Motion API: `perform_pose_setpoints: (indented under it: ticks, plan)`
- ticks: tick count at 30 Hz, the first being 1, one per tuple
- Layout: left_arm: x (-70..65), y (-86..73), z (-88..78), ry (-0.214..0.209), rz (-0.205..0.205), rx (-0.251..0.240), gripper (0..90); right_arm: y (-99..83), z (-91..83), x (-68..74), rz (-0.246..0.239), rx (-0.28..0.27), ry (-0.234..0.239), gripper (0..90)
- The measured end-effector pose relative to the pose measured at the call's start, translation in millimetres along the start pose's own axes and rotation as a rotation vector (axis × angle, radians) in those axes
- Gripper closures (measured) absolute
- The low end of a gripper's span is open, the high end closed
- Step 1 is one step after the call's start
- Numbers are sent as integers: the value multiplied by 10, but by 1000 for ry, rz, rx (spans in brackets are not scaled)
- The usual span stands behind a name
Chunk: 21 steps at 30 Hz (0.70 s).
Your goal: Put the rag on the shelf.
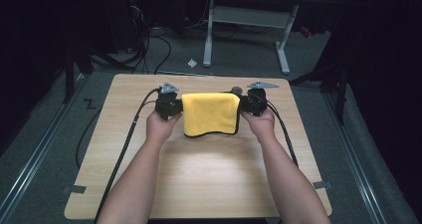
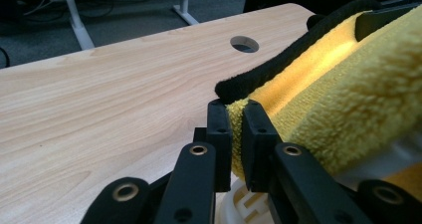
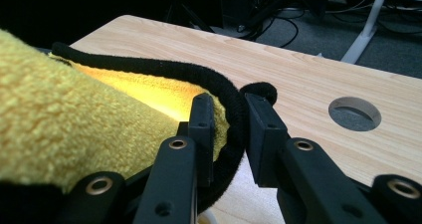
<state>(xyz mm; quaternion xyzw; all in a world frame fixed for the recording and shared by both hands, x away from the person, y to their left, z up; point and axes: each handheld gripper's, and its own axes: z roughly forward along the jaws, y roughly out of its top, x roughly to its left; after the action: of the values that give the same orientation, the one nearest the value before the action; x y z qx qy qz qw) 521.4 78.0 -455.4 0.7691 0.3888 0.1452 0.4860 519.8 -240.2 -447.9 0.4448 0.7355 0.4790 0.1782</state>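
Yellow cloth (image 1: 210, 113) is seen folded double, draped between both grippers near the table (image 1: 209, 184) far edge, lower hem near the wood. Left gripper (image 2: 237, 119) fingers are clamped on one corner; right gripper (image 3: 229, 115) fingers are narrow around the black hem. Fold judged made; laying flat and release left.

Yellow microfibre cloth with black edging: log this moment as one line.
yellow black-edged microfibre cloth: folded, held over wooden table | left gripper: shut on corner | right gripper: jaws around black edging
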Motion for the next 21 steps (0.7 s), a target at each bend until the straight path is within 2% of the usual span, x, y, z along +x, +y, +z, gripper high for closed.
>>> perform_pose_setpoints:
  ticks: [3, 5, 10, 15, 21]
  plan:
    - [2, -5, -5, 1, -11, 0, 815, -16, -7, -11, 14, -2, -4, 714]
    - [4, 0, -9, 3, -21, 2, 766, -7, -21, -20, 17, -5, -20, 663]
    - [38, 5, -29, 26, -32, 17, 754, 68, -110, -41, 7, -35, -70, 622]
    - [78, 16, -72, 49, -37, 15, 737, 150, -179, -65, -11, -39, -100, 618]
    - [117, 48, -122, 63, -53, -8, 723, 175, -188, -81, -13, -36, -108, 617]
